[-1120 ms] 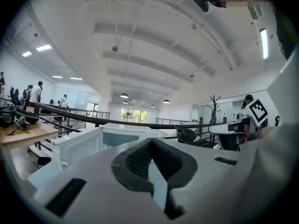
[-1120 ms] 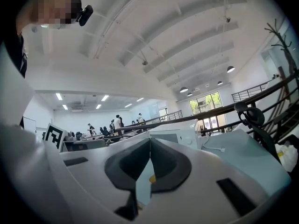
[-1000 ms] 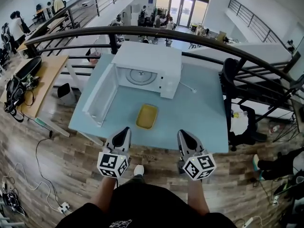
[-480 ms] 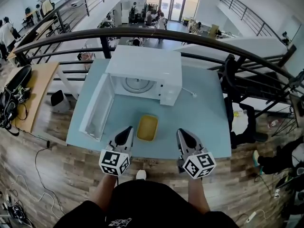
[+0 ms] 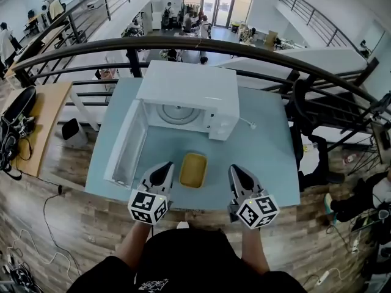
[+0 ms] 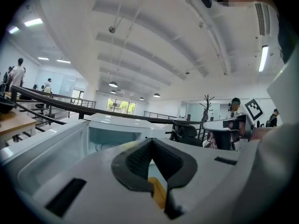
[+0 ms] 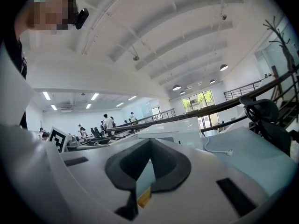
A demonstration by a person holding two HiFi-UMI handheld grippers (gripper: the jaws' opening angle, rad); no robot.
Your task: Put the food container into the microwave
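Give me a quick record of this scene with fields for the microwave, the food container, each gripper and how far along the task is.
microwave: on the blue table; door swung open to the left; turntable bare
food container: yellow, on the table in front of the microwave, not held
left gripper: jaws shut, empty, just left of the food container
right gripper: jaws shut, empty, right of the food container
task: food container not yet picked up
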